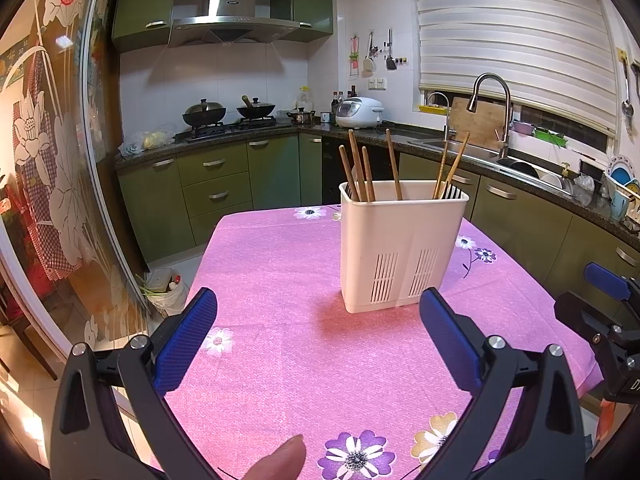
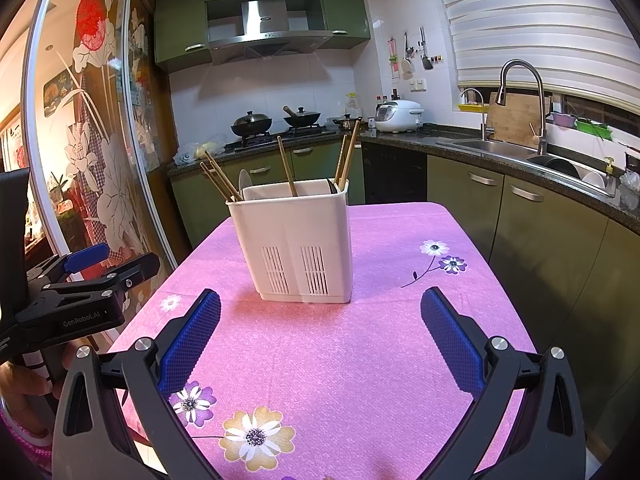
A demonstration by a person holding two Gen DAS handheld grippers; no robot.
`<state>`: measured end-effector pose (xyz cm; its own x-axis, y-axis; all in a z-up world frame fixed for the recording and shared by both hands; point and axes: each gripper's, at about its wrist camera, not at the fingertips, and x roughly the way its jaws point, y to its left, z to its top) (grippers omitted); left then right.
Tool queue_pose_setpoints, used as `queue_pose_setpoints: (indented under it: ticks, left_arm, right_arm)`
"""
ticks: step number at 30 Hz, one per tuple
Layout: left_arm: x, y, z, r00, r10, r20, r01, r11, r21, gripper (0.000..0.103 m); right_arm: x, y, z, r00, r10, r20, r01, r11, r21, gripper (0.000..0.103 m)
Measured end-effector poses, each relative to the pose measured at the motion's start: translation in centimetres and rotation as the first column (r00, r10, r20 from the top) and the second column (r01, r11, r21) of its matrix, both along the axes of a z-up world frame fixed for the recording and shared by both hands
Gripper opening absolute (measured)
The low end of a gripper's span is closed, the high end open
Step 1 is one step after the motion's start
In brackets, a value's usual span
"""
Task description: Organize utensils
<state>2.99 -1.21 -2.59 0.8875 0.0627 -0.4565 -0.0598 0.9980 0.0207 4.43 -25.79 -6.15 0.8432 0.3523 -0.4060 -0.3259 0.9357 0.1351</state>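
Note:
A white slotted utensil holder [image 1: 400,244] stands upright on the pink flowered tablecloth [image 1: 280,288]; it also shows in the right wrist view [image 2: 298,244]. Several wooden chopsticks [image 1: 360,172] stick out of it, also seen in the right wrist view [image 2: 286,166], beside dark fork tines [image 1: 452,191] and a white spoon [image 2: 244,184]. My left gripper [image 1: 318,312] is open and empty, held short of the holder. My right gripper [image 2: 320,316] is open and empty, also short of the holder. Each gripper appears at the edge of the other's view.
The table stands in a green kitchen. A glass sliding door [image 1: 80,184] is at the left. A stove with woks [image 1: 228,114], a rice cooker [image 1: 358,112] and a sink with a faucet [image 1: 492,120] line the counters behind. A bin [image 1: 164,292] sits on the floor.

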Motion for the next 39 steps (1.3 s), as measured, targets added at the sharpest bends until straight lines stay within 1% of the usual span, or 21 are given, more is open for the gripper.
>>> queue_pose_setpoints:
  ticks: [39]
  left_arm:
    - [0.28,0.6,-0.33,1.0,0.013,-0.012,-0.013,1.0,0.003,0.096]
  right_arm:
    - [0.5,-0.02,0.07,1.0,0.001,-0.015,-0.001,1.0,-0.004,0.099]
